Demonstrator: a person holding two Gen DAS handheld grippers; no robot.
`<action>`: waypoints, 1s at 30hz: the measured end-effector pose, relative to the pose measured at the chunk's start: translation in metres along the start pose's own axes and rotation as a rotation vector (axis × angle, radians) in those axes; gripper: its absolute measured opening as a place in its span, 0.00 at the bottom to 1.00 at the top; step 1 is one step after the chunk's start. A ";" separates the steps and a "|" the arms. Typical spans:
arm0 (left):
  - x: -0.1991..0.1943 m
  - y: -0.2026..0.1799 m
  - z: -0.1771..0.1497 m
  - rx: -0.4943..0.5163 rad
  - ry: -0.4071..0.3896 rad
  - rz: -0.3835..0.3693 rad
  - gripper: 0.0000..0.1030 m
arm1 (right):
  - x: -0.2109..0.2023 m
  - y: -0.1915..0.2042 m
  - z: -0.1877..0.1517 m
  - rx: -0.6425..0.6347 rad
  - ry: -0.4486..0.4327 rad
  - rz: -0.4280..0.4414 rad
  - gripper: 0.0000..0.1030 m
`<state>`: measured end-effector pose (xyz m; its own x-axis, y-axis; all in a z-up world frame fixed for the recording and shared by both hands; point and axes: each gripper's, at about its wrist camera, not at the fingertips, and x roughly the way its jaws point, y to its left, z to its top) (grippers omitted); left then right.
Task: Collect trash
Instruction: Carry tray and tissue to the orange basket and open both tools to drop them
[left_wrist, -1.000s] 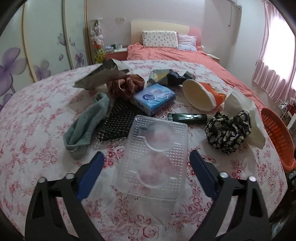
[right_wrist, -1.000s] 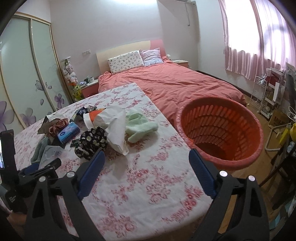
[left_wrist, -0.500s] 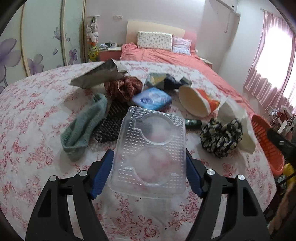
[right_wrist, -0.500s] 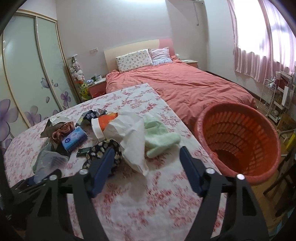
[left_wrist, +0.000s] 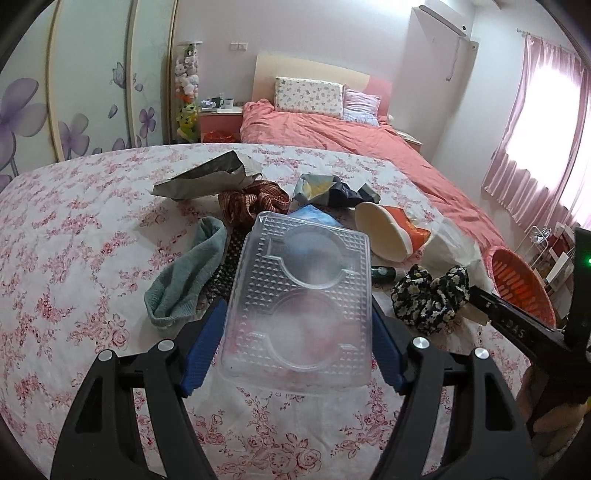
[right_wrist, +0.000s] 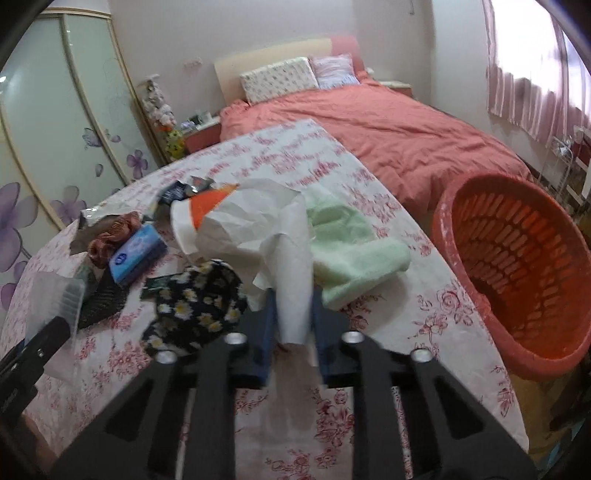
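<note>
Left gripper (left_wrist: 295, 347) is gripping the clear plastic tray (left_wrist: 301, 295) across its near end, blue fingers (left_wrist: 201, 354) pressing on both long sides, tray tilting up over the floral worktop (left_wrist: 74, 258). Right gripper (right_wrist: 293, 325) is closing on the hanging end of the white crumpled paper (right_wrist: 266, 229); the paper strip is sitting between the fingers (right_wrist: 267, 321), pads touching it on both sides. The rest of the paper is lying ahead on the worktop, resting against the green cloth (right_wrist: 351, 251) and beside the floral scrunchie (right_wrist: 199, 302). Orange basket (right_wrist: 517, 273) is standing off the worktop's right edge, near the bed (right_wrist: 388, 122).
</note>
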<state>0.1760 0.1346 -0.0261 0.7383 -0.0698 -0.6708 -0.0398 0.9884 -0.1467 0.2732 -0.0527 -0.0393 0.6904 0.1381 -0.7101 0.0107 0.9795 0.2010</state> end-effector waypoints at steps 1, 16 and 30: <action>-0.001 0.000 0.001 -0.001 -0.003 -0.001 0.70 | -0.004 0.001 0.000 -0.005 -0.012 0.010 0.11; -0.017 -0.030 0.027 0.029 -0.066 -0.068 0.70 | -0.094 -0.014 0.029 0.021 -0.257 0.068 0.08; -0.013 -0.136 0.038 0.169 -0.077 -0.243 0.70 | -0.141 -0.096 0.025 0.111 -0.417 -0.155 0.08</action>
<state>0.1977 0.0061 0.0301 0.7617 -0.3027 -0.5729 0.2521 0.9529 -0.1683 0.1924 -0.1702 0.0583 0.9065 -0.1015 -0.4099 0.1982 0.9594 0.2008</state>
